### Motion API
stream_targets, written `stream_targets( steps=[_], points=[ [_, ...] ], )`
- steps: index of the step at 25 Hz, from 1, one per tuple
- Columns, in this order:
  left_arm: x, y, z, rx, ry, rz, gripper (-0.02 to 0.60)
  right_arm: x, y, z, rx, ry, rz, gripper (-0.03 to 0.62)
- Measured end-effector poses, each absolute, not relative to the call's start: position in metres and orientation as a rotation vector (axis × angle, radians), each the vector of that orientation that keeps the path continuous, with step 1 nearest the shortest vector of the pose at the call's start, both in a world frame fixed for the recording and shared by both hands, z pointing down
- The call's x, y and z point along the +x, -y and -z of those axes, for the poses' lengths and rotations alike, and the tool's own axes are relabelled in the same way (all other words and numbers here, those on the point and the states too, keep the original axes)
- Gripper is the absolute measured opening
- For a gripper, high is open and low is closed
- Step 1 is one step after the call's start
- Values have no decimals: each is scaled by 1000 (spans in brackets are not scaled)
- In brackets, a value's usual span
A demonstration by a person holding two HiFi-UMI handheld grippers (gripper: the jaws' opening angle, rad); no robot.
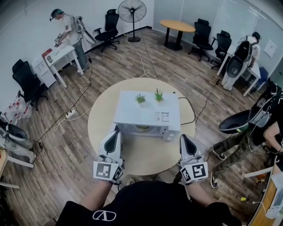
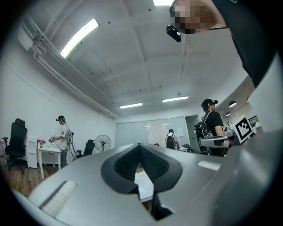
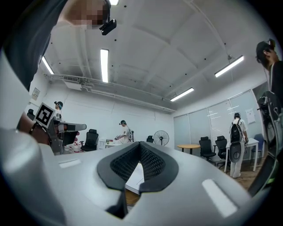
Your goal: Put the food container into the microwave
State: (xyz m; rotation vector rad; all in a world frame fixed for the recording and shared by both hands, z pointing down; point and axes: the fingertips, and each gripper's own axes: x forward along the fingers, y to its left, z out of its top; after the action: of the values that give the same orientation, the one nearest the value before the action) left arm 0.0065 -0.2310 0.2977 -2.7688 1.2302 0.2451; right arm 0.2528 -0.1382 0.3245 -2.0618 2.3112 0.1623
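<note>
A white microwave (image 1: 148, 110) stands on the round beige table (image 1: 146, 154), with two small potted plants (image 1: 149, 97) on its top. Low in its front face a yellowish shape (image 1: 141, 128) shows; I cannot tell whether this is the food container. My left gripper (image 1: 116, 132) hangs just before the microwave's front left corner and my right gripper (image 1: 182, 138) before its front right corner. Both are shut with nothing between the jaws. In the left gripper view the left gripper (image 2: 139, 145) has its tips touching, and a white strip of microwave (image 2: 144, 185) shows below them. The right gripper (image 3: 140, 145) looks the same.
A cable (image 1: 201, 110) runs off the table's right side to the floor. A person (image 1: 247, 137) with grippers stands close at the right. Office chairs (image 1: 108, 26), a floor fan (image 1: 131, 13), a second round table (image 1: 177, 27) and white desks (image 1: 59, 57) ring the room.
</note>
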Motion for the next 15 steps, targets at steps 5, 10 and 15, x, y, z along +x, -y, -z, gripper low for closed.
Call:
stream_targets(
  steps=[5, 10, 15],
  points=[
    [6, 236, -303, -2785, -1237, -231, 0, 253, 143, -326, -2073, -2326, -160, 8],
    [6, 241, -303, -2780, -1234, -222, 0, 256, 150, -327, -2076, -2333, -170, 8],
    [3, 244, -300, -2774, -1239, -226, 0, 252, 154, -325, -2071, -2339, -173, 8]
  ],
)
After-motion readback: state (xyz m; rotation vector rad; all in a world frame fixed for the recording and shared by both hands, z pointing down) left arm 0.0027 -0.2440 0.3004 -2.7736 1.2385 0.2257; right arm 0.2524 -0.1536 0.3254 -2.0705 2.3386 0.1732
